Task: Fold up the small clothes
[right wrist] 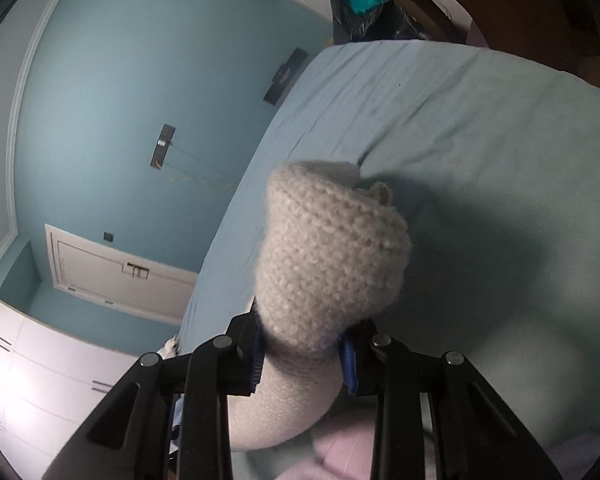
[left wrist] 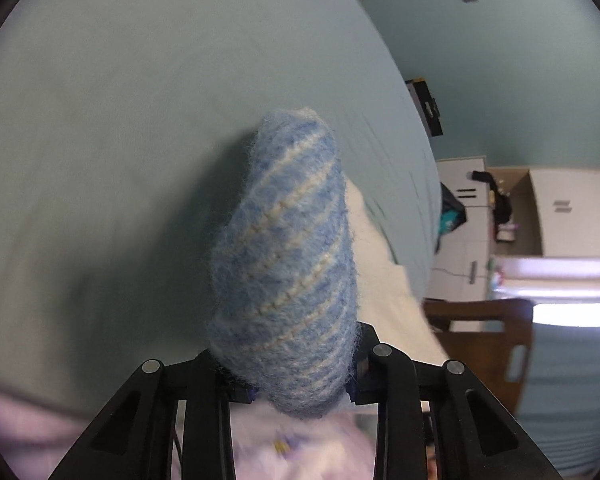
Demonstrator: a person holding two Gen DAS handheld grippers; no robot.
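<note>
My left gripper (left wrist: 300,376) is shut on a fuzzy blue knit piece with cream stripes (left wrist: 288,264); the piece stands up ahead of the fingers, above the light blue bed sheet (left wrist: 120,140). My right gripper (right wrist: 302,354) is shut on a cream knit piece (right wrist: 328,256), bunched and held above the bed sheet (right wrist: 480,160). A smooth cream part (right wrist: 276,412) of it hangs below the fingers. A pale pink garment shows under each gripper, in the left wrist view (left wrist: 300,444) and in the right wrist view (right wrist: 348,452).
A cream cloth (left wrist: 384,280) lies on the bed right of the blue piece. A wooden bed frame (left wrist: 488,340), white cabinets (left wrist: 572,216) and a cardboard box (left wrist: 516,216) stand beyond the mattress. A black bag (right wrist: 372,12), blue wall (right wrist: 140,80) and white drawers (right wrist: 40,372) surround the bed.
</note>
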